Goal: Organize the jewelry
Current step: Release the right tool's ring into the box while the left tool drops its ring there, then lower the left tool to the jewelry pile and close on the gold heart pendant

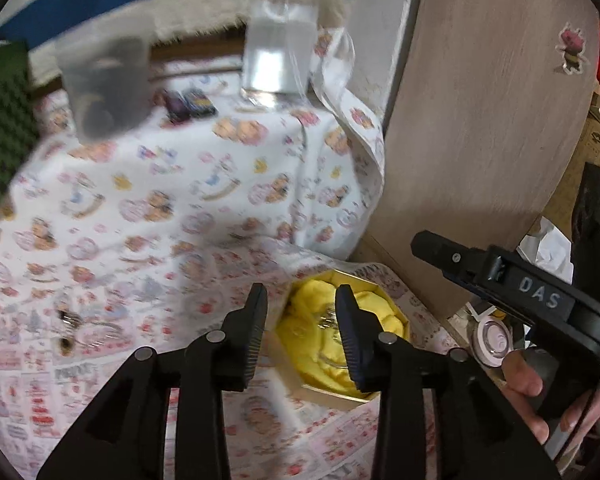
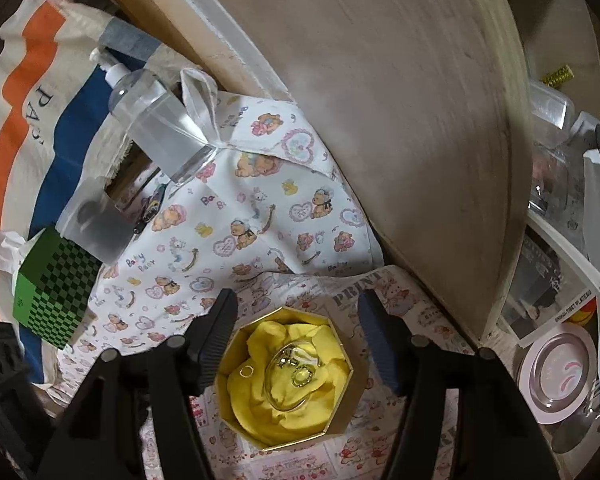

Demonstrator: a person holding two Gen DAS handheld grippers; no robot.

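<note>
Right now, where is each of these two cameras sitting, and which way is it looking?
Left wrist: rides the left gripper, looking forward and down over its open fingers at the printed cloth, bottle and gold box; the right gripper and the hand holding it show at right.
Right wrist: rides the right gripper, looking down between its open fingers into the gold box with its yellow lining and jewelry.
Shared: box, cloth, bottle, wooden board.

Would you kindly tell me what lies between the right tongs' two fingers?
The gold box lined with yellow cloth, jewelry resting inside, untouched by the right tongs; the right wrist view shows it.
</note>
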